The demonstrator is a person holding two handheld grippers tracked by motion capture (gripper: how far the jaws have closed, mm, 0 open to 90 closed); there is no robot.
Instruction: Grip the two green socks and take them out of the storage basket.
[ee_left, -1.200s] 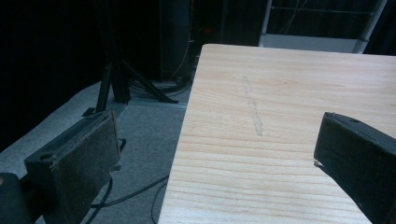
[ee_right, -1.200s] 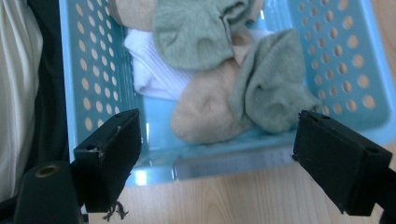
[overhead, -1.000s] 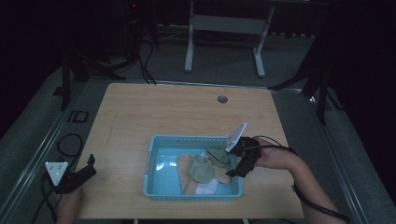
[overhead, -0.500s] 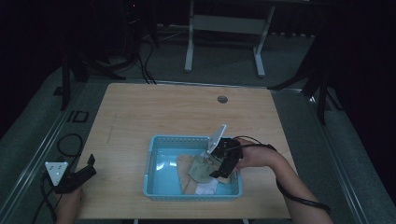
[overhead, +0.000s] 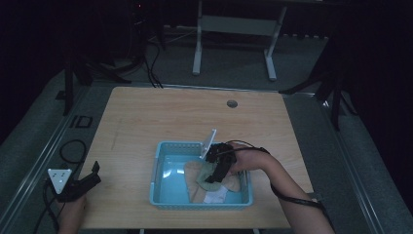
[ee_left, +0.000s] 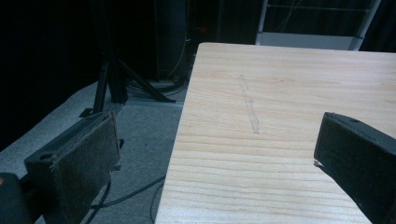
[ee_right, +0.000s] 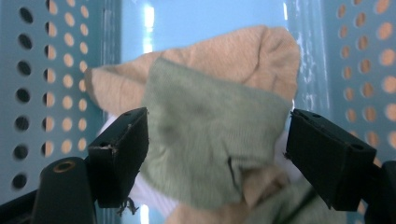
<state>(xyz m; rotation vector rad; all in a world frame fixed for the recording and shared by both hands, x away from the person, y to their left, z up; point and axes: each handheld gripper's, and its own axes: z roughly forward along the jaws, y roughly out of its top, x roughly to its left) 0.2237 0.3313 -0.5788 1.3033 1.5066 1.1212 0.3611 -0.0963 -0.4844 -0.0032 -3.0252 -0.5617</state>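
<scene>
A blue perforated basket [overhead: 155,175] sits at the front middle of the wooden table [overhead: 170,117]. In it lie a green cloth [overhead: 204,181], a tan cloth [overhead: 194,170] and a white one [overhead: 214,197]. My right gripper [overhead: 217,174] reaches down into the basket. Its jaws have just been closing and stand apart on either side of the green cloth [ee_right: 210,140], which lies between them on the tan cloth [ee_right: 243,46]; the right gripper [ee_right: 217,126] is open. My left gripper [overhead: 96,174] rests at the table's front left edge, and the left gripper [ee_left: 215,135] is open around nothing.
A round cable hole [overhead: 232,103] sits near the table's far edge. The basket wall [ee_right: 46,70] stands close on both sides of the right jaws. Bare wood [ee_left: 280,93] stretches ahead of the left gripper, with dark floor and cables beyond the left edge.
My right gripper has moved left from the basket's right rim and down into the basket, over the cloths. The left gripper has stayed in place.
</scene>
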